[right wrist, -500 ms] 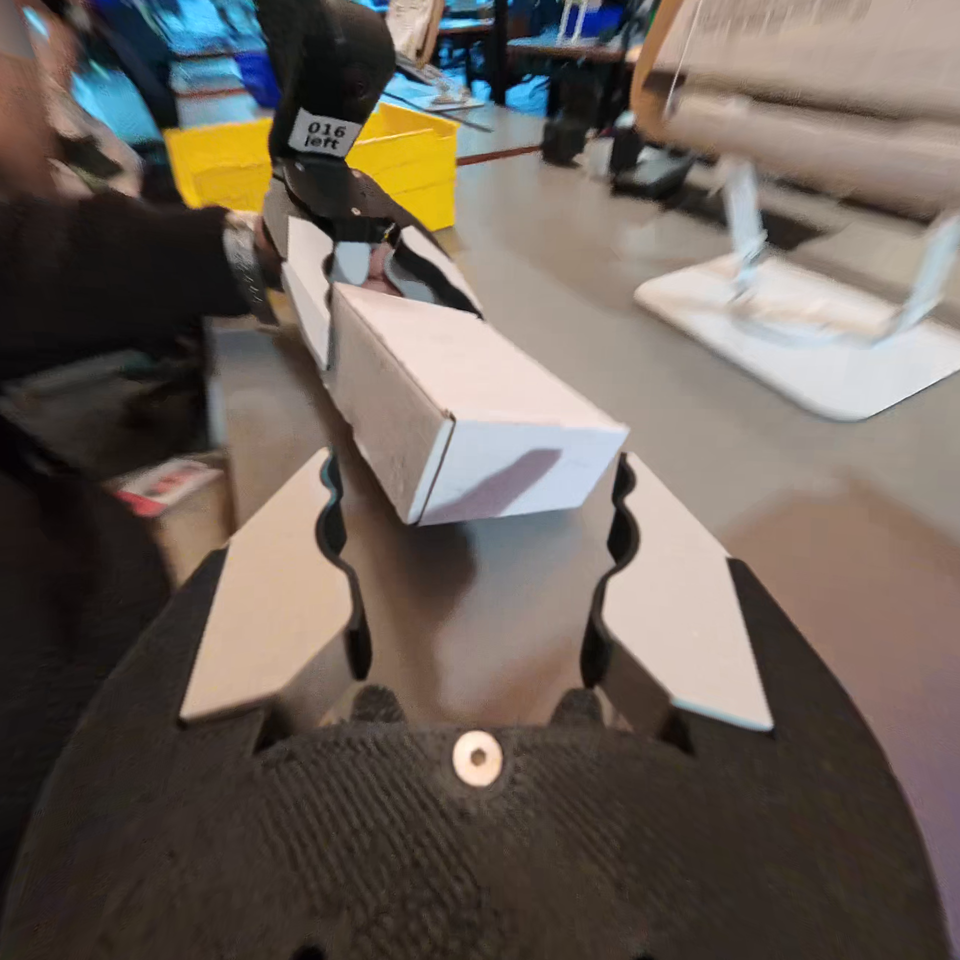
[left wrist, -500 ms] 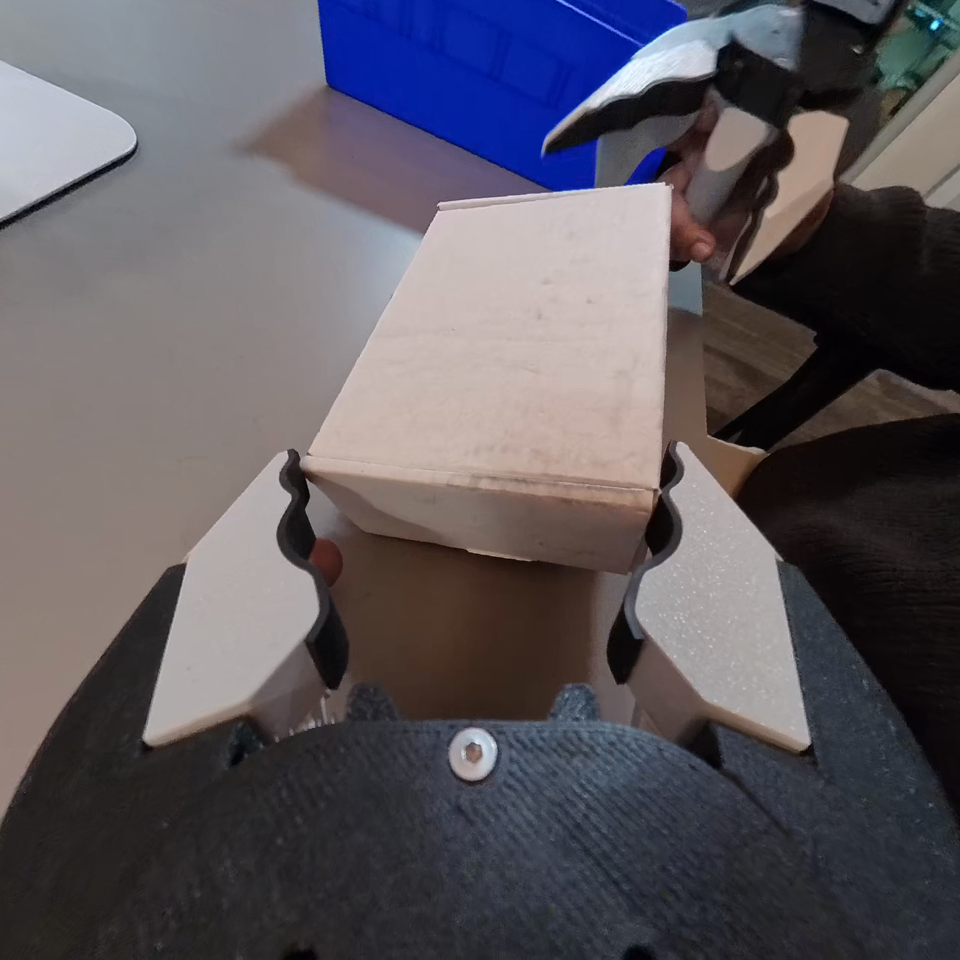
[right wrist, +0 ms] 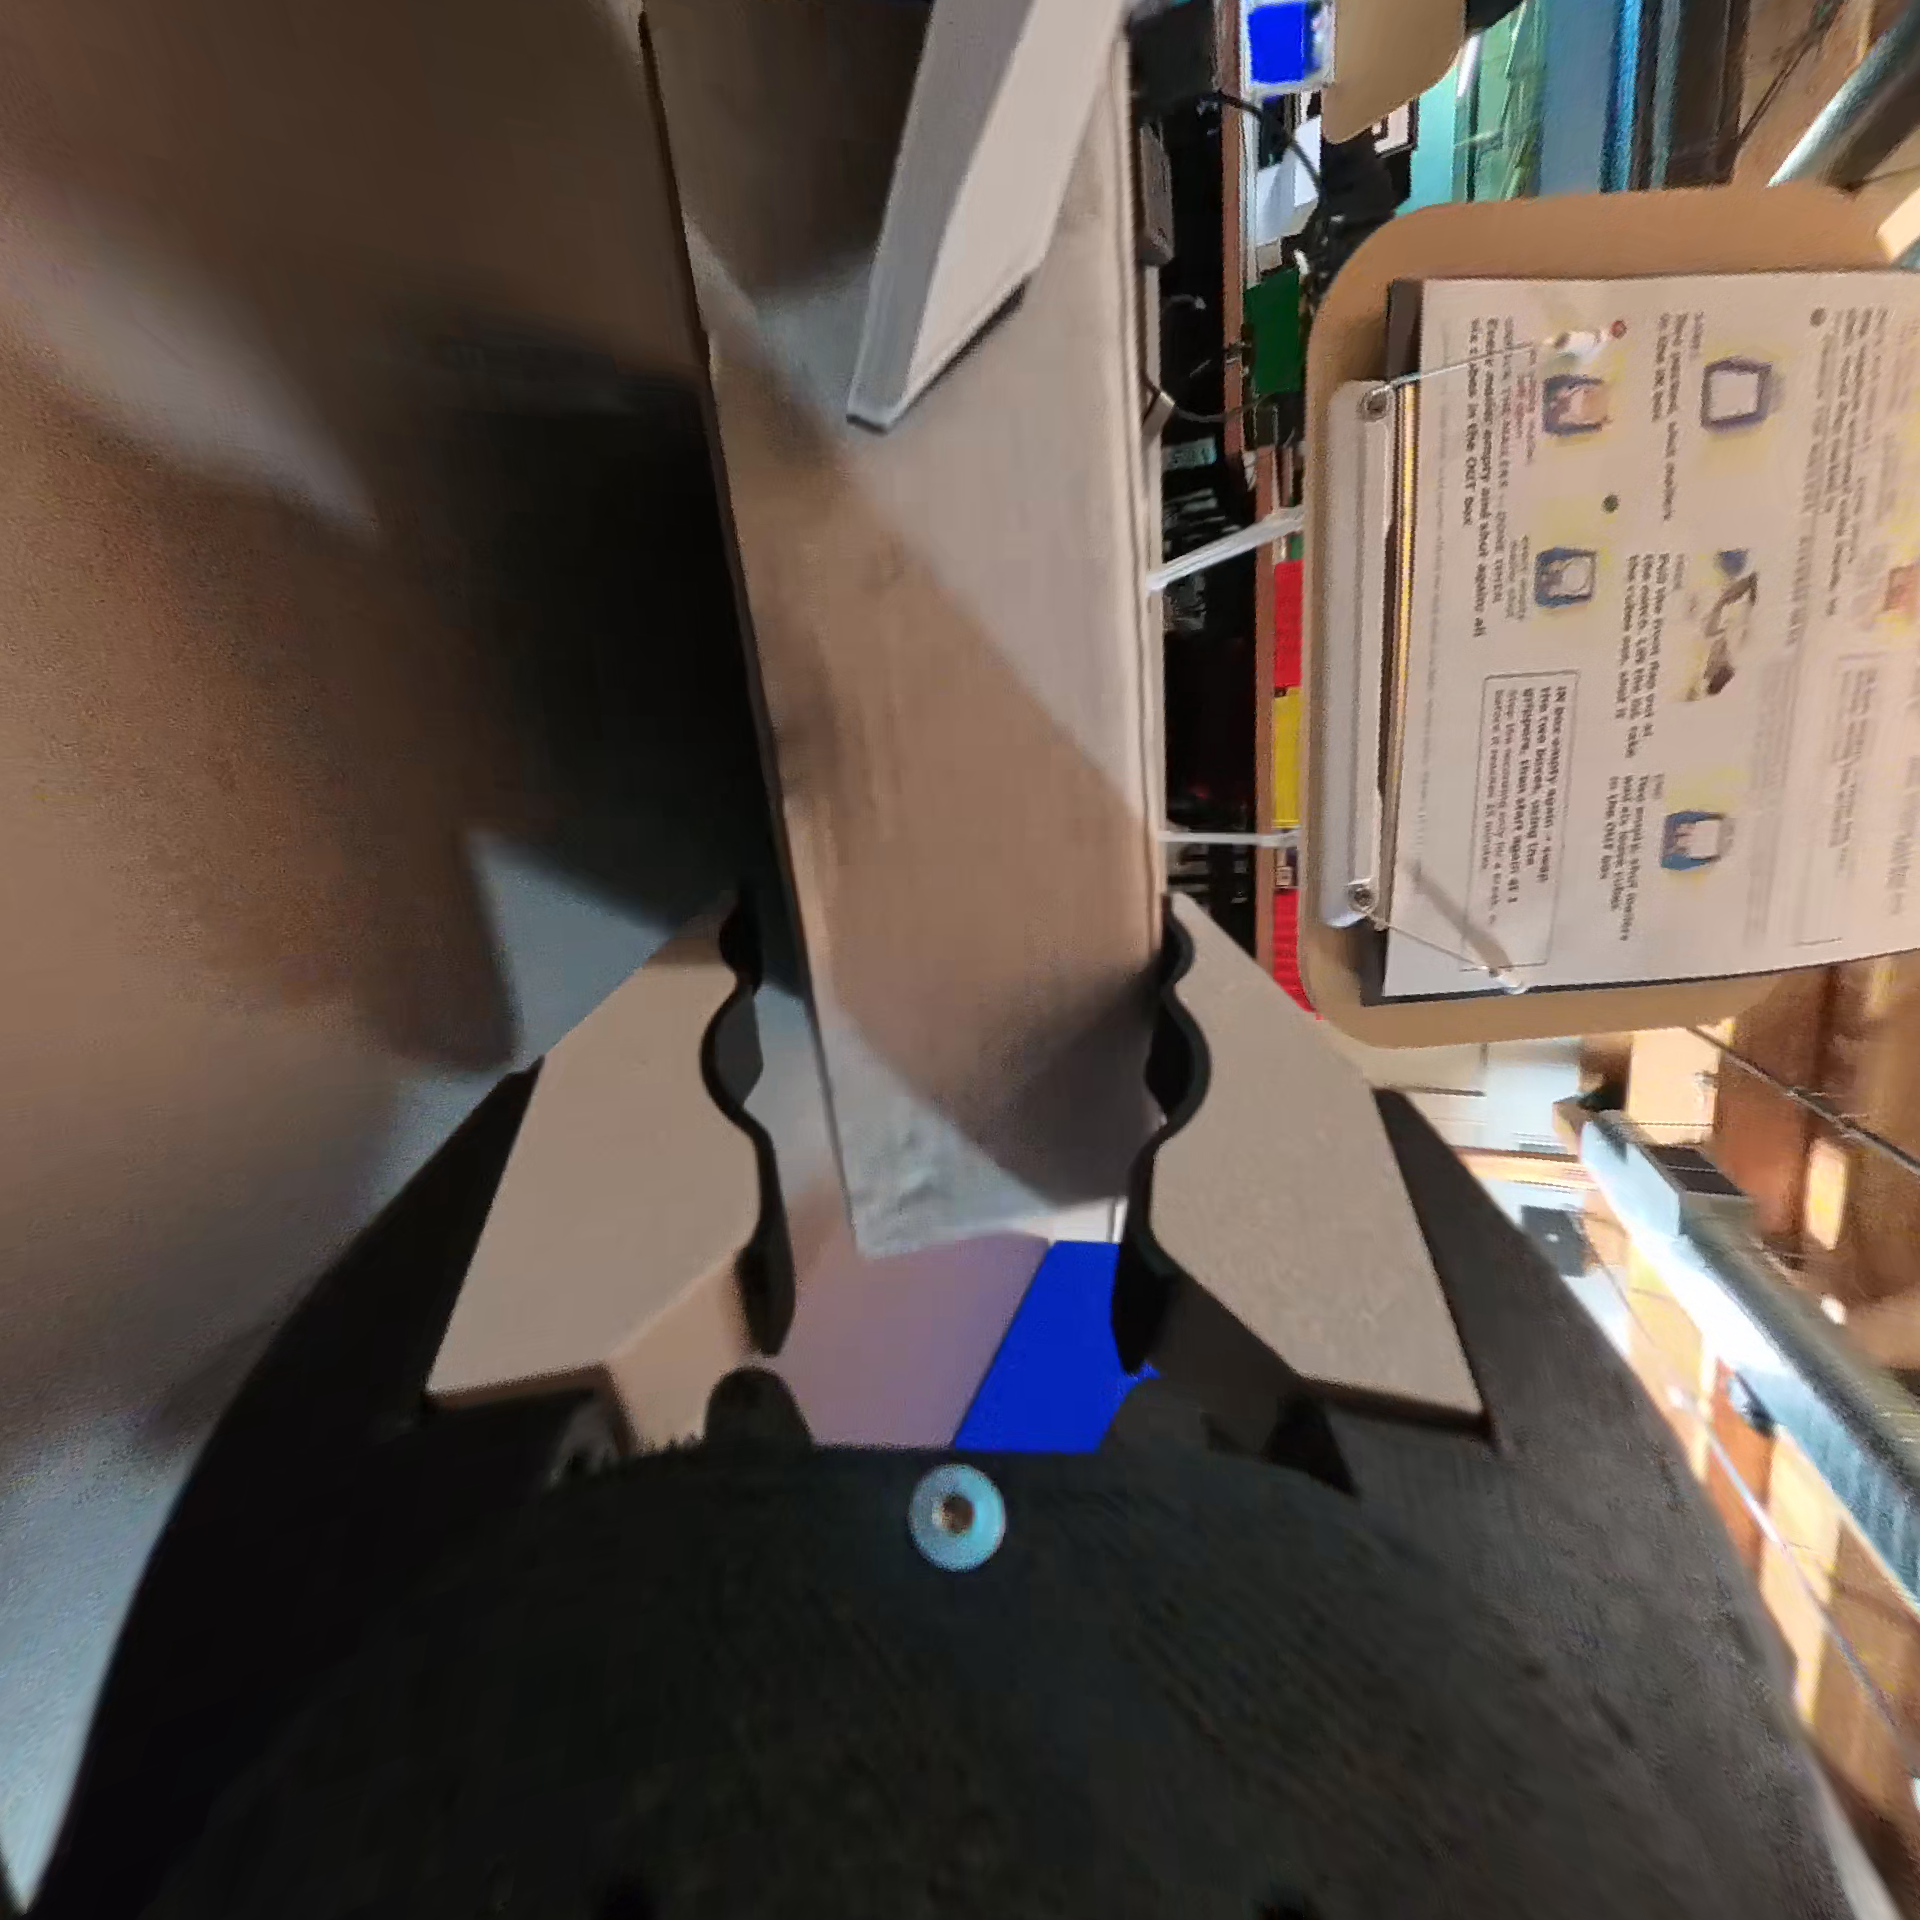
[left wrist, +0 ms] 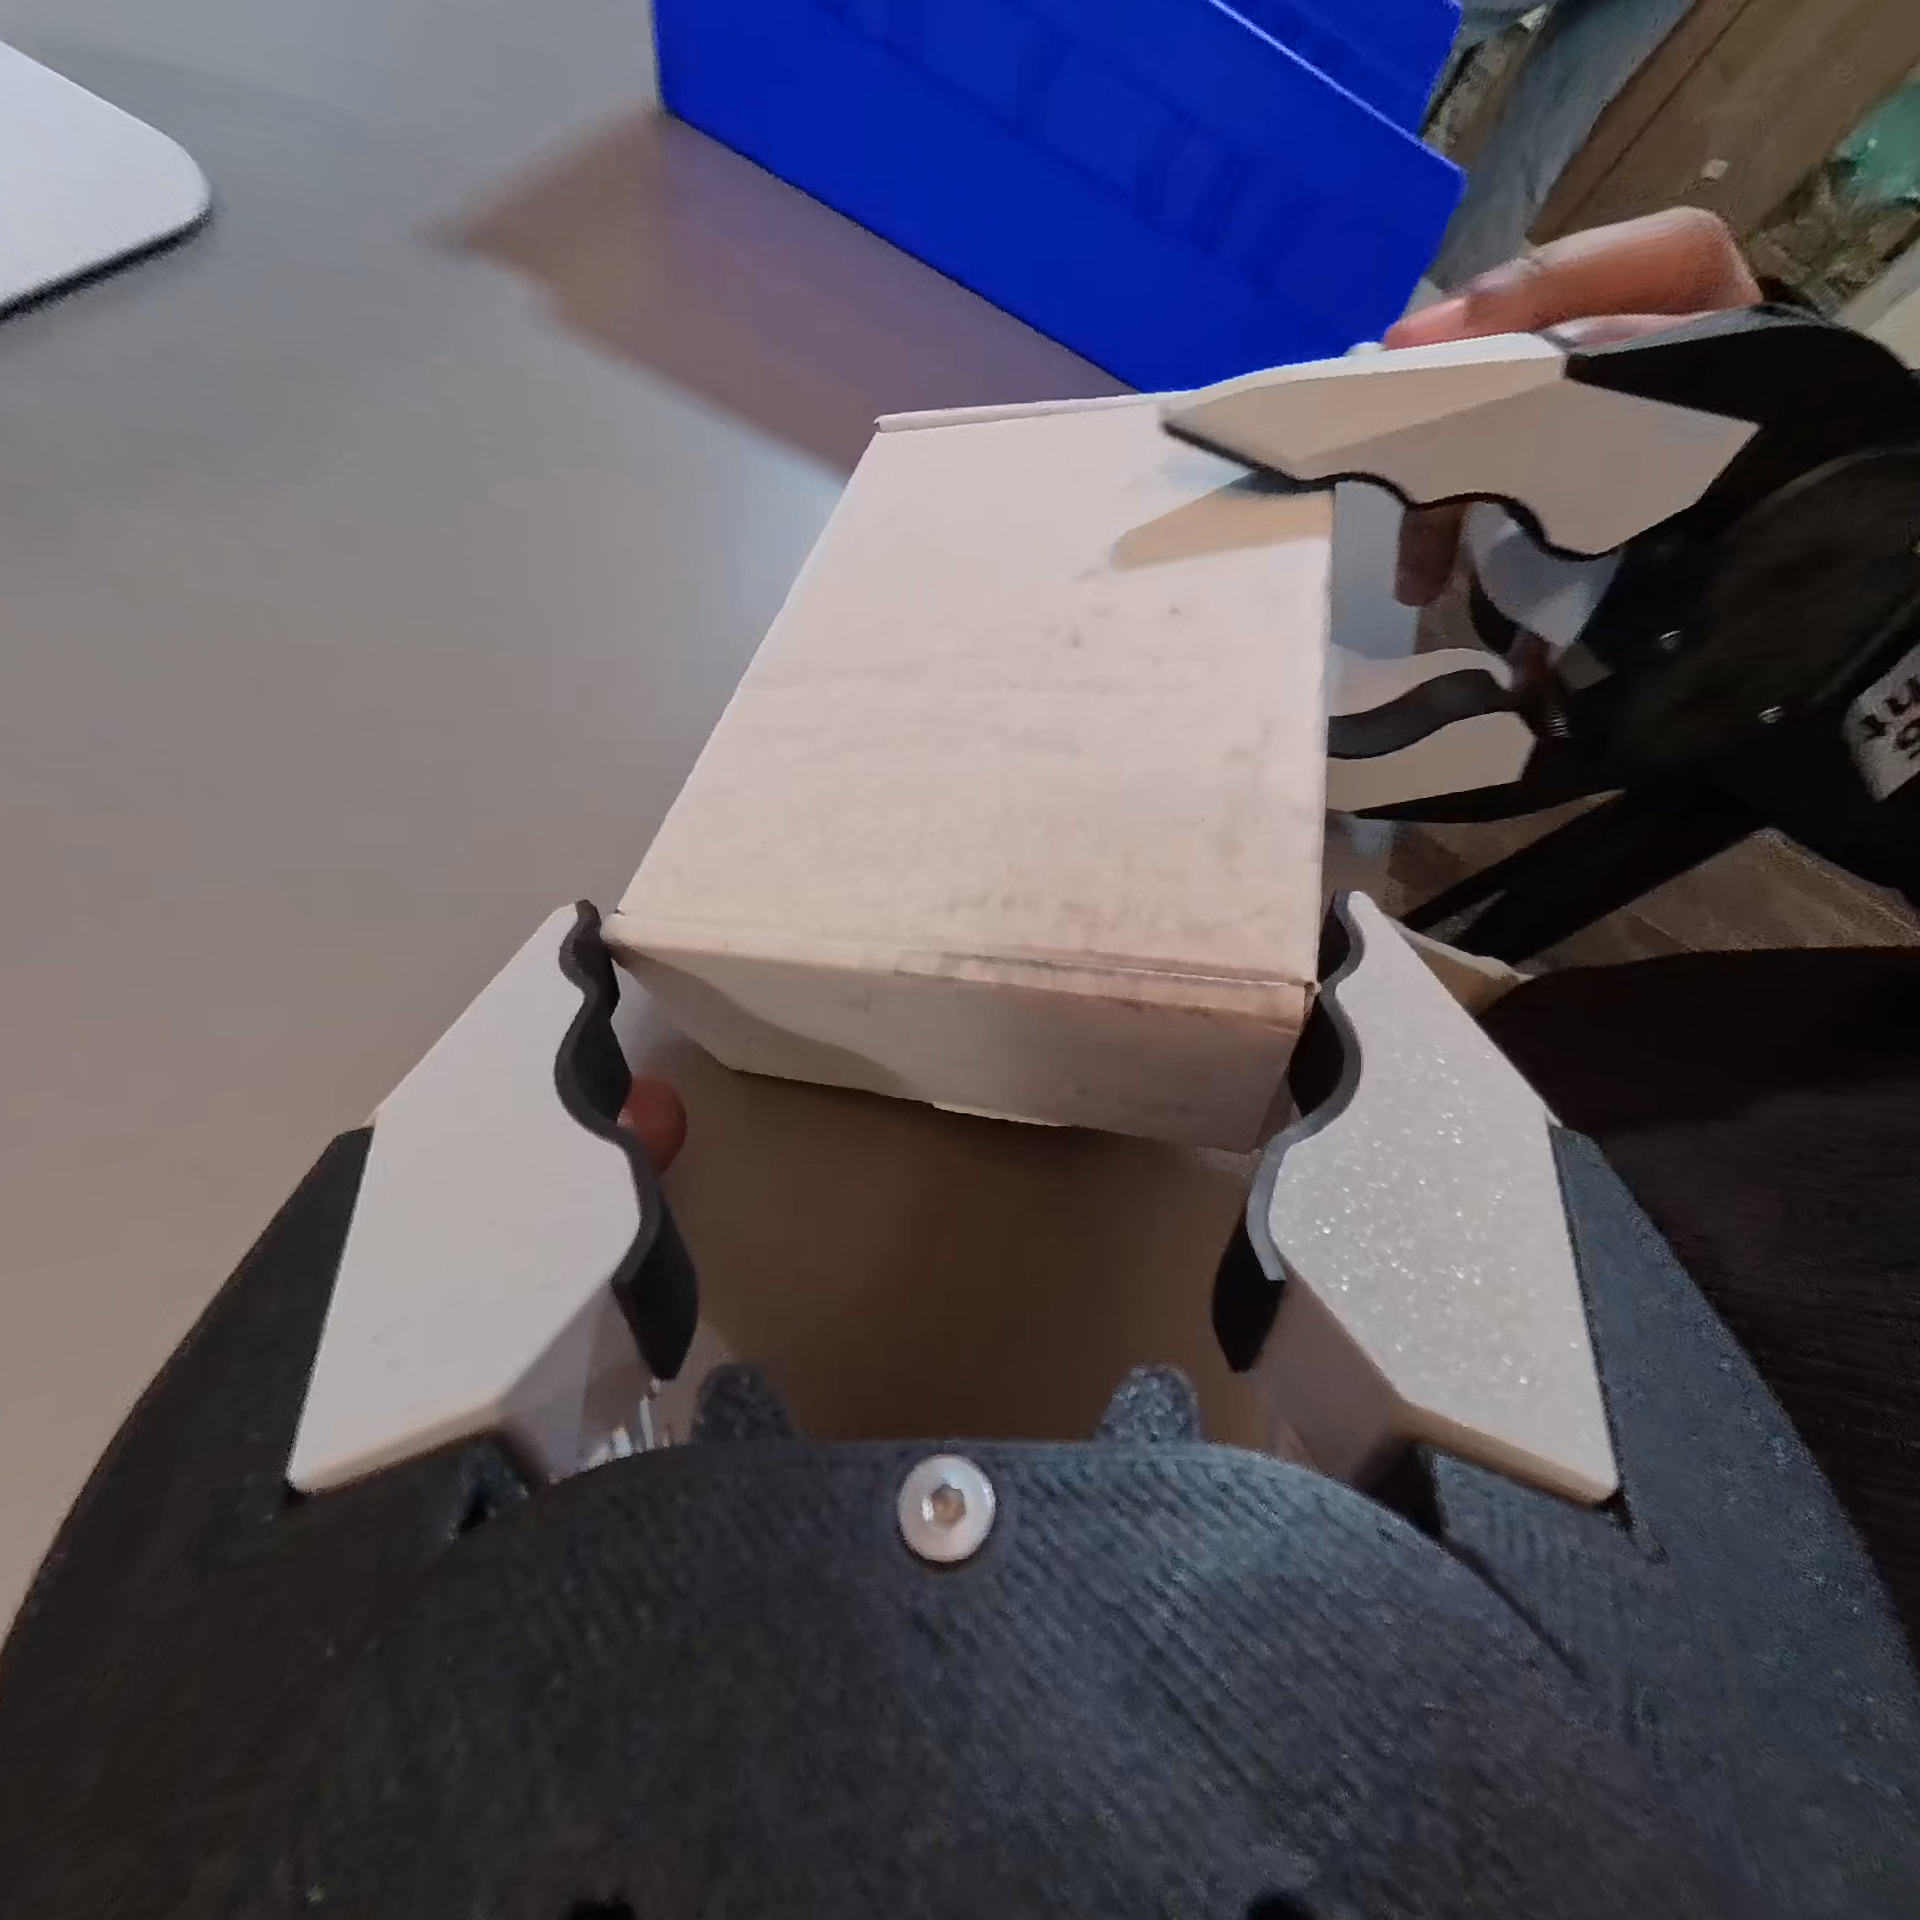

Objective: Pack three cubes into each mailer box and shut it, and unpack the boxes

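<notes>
A closed white mailer box point(left wrist: 987, 727) is held off the dark table point(left wrist: 312, 623). My left gripper point(left wrist: 961, 935) is shut on its near end, one finger on each long side. My right gripper point(left wrist: 1299, 582) is rolled on its side at the box's far right corner, with the upper finger over the lid and the lower finger under the right edge. In the right wrist view the box point(right wrist: 966, 779) fills the gap of the right gripper point(right wrist: 951, 956), and both fingers touch it. No cubes are visible.
A blue bin point(left wrist: 1039, 177) stands just beyond the box and shows below it in the right wrist view point(right wrist: 1049, 1351). A white flat base point(left wrist: 73, 208) lies far left on the table. A clipboard with a printed sheet point(right wrist: 1610, 623) is in the background.
My right gripper has rolled onto its side, moved onto the box's far right corner and narrowed its jaws around it. My left gripper keeps its hold on the near end.
</notes>
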Tool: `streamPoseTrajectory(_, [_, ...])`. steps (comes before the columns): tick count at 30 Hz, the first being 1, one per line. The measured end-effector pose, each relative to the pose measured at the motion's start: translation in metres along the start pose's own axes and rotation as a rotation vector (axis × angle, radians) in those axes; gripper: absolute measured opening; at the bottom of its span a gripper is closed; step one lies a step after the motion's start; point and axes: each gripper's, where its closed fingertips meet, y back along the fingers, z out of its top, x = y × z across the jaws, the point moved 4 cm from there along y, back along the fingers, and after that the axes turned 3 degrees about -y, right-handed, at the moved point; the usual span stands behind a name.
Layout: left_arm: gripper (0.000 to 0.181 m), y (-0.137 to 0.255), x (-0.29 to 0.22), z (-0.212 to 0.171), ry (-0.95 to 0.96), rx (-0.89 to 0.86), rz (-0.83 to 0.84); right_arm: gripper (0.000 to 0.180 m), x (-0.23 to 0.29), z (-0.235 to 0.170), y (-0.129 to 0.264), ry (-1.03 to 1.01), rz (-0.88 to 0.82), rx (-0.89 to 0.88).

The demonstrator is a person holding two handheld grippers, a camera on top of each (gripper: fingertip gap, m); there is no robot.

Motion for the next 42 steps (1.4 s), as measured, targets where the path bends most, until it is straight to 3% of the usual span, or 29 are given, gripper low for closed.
streamPoseTrajectory(5, [0.130, -0.010, -0.012, 0.006, -0.051, -0.037, 0.051, 0.068, -0.001, -0.006, 0.001, 0.013, -0.009, 0.043])
streamPoseTrajectory(13, [0.139, -0.001, -0.013, 0.023, 0.032, -0.192, 0.030, 0.068, -0.025, -0.027, 0.004, -0.273, -0.015, 0.021])
streamPoseTrajectory(23, [0.132, -0.009, -0.021, 0.025, 0.021, -0.219, 0.003, 0.068, -0.020, -0.012, 0.004, -0.240, -0.019, -0.038])
streamPoseTrajectory(36, [0.132, -0.017, -0.030, 0.023, -0.023, -0.113, 0.072, 0.064, -0.016, 0.000, 0.008, -0.155, -0.033, -0.053])
streamPoseTrajectory(42, [0.129, 0.002, -0.043, 0.044, -0.079, -0.240, 0.044, 0.063, -0.038, 0.009, 0.023, -0.125, -0.112, -0.059])
